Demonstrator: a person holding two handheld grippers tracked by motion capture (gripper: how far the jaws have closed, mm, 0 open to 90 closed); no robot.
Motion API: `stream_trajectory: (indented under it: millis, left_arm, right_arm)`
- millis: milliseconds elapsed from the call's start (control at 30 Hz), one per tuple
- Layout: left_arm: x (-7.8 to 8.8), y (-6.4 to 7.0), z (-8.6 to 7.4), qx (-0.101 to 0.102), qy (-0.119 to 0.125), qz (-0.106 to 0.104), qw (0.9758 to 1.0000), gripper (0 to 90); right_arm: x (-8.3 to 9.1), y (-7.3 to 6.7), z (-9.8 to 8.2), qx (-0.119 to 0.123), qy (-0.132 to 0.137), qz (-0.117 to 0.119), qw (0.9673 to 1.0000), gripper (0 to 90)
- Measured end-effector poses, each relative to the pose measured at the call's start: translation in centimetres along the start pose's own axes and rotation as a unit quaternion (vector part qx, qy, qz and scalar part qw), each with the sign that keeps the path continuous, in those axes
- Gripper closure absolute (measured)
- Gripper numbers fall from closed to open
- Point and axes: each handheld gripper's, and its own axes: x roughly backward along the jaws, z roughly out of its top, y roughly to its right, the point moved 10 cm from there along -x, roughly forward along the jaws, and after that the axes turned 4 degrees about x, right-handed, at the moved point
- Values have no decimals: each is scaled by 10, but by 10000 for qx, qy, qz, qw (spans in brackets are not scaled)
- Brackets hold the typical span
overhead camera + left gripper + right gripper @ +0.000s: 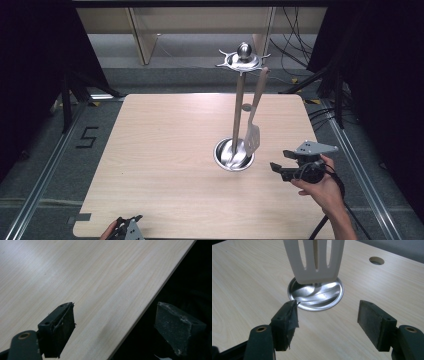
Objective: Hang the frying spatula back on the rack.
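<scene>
High view showed a slotted spatula (pixel 252 137) hanging from the star-shaped top of a utensil stand (pixel 238 100), whose round steel base (pixel 233 155) sat a little right of the middle of the pale wooden surface (pixel 165 150). The spatula hung nearly upright, handle up at a hook on the rack's crown, blade down just above the right side of the base, so its long axis ran top to bottom beside the stand's post.

The right tongs (pixel 280 161) lay just to the right of that base, pointed leftward at the blade and low to the surface. Their jaws stood well apart with nothing between them. In the right gripper view the blade (pixel 315 261) hung straight ahead of the right tongs (pixel 327 315) and slightly above the line of the jaws, the steel dish (pixel 315 293) behind and beneath it (the pads had not reached either one).

The left tongs (pixel 127 227) rested at the near edge of the surface, well apart from the stand; in the left gripper view the left tongs (pixel 115 330) were spread wide over that edge, empty.

The right hand (pixel 325 192) was plainly the nearer one. By my reading, the coming move turned on the blade lying ahead and a touch high, its flat face toward the jaws.
</scene>
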Motion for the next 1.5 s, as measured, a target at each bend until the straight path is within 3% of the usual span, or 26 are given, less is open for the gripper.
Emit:
stream_trajectory:
  millis: [67, 133, 200, 267, 333, 400, 533, 633, 667, 733, 767, 833, 900, 933, 967, 1000, 1033, 1100, 1200, 1267, 1300, 1333, 1367, 1400, 1467, 1500]
  left_arm:
    - [1, 1, 1, -2, 28, -83, 10000, 155]
    - [1, 0, 2, 63, 92, -13, 9999, 155]
    - [2, 1, 1, -31, 5, -104, 9999, 155]
    - [1, 0, 2, 40, 71, 1, 10000, 155]
    - [2, 2, 1, -33, 30, -119, 9999, 155]
    - [2, 1, 0, -1, 20, -87, 10000, 155]
    - [2, 0, 0, 10, 83, -108, 9999, 155]
    - [3, 0, 0, -7, 89, -70, 9999, 155]
    - [2, 1, 0, 16, 109, -95, 9999, 155]
    - [3, 1, -1, -39, 61, -127, 9999, 155]
    - [2, 0, 0, 34, 128, -38, 9999, 155]
    - [3, 0, 1, 8, 121, -47, 9999, 155]
    - [3, 0, 0, 8, 119, -50, 9999, 155]
    - [3, 0, 0, -20, 86, -70, 9999, 155]
    - [3, 0, 0, 13, 115, -51, 9999, 155]
    - [2, 1, 0, 13, 117, -73, 9999, 155]
    - [3, 2, 0, -49, 69, -139, 9999, 155]
    - [3, 2, 0, -48, 68, -138, 9999, 155]
    - [3, 0, 0, -10, 102, -54, 9999, 155]
    - [5, 0, -1, -37, 7, -77, 10000, 155]
    - [4, 0, -1, -30, 30, -45, 10000, 155]
    - [4, 0, -1, -32, 28, -47, 10000, 155]
    - [4, 0, -1, -33, 28, -45, 10000, 154]
    - [4, 0, -1, -30, 31, -46, 10000, 155]
    - [4, 0, -1, -33, 28, -45, 10000, 155]
    - [4, 0, -1, -34, 27, -46, 10000, 155]
  right_arm:
    - [0, -2, -3, -89, -67, 16, 9999, 334]
    - [0, -2, -3, -80, -75, 25, 9999, 333]
    - [0, 0, -3, 54, -45, -26, 10000, 330]
    - [0, -4, -6, -79, -110, 17, 9999, 329]
    - [0, -5, -8, -91, -142, 19, 9999, 327]
    - [-1, -3, -11, 28, -159, -10, 9999, 326]
    - [-2, -7, -16, -111, -210, -10, 9997, 324]
    - [-3, -5, -18, 69, -180, -12, 9998, 323]
    - [-3, -8, -20, -47, -266, 21, 9996, 322]
    - [-4, -9, -22, 4, -255, 14, 9997, 321]
    - [-4, -12, -24, -91, -298, 26, 9995, 321]
    - [-5, -11, -24, 81, -240, 38, 9997, 318]
    - [-3, -15, -27, -75, -356, 59, 9993, 317]
    - [-5, -12, -27, 52, -269, 25, 9996, 315]
    - [-4, -17, -30, -85, -365, 84, 9993, 315]
    - [-5, -14, -29, 75, -276, 52, 9996, 314]
    - [-5, -18, -32, -74, -357, 95, 9993, 311]
    - [-7, -18, -35, 33, -393, 128, 9991, 308]
    - [-8, -22, -41, -103, -488, 140, 9987, 305]
    - [-9, -19, -42, 52, -417, 106, 9991, 301]
    - [-8, -22, -45, -68, -518, 154, 9985, 301]
    - [-10, -21, -44, 35, -384, 100, 9992, 299]
    - [-8, -23, -46, -30, -495, 153, 9987, 299]
    - [-9, -21, -46, 88, -409, 108, 9991, 298]
    - [-8, -24, -49, -50, -435, 109, 9990, 295]
    - [-8, -23, -50, 7, -443, 110, 9990, 295]
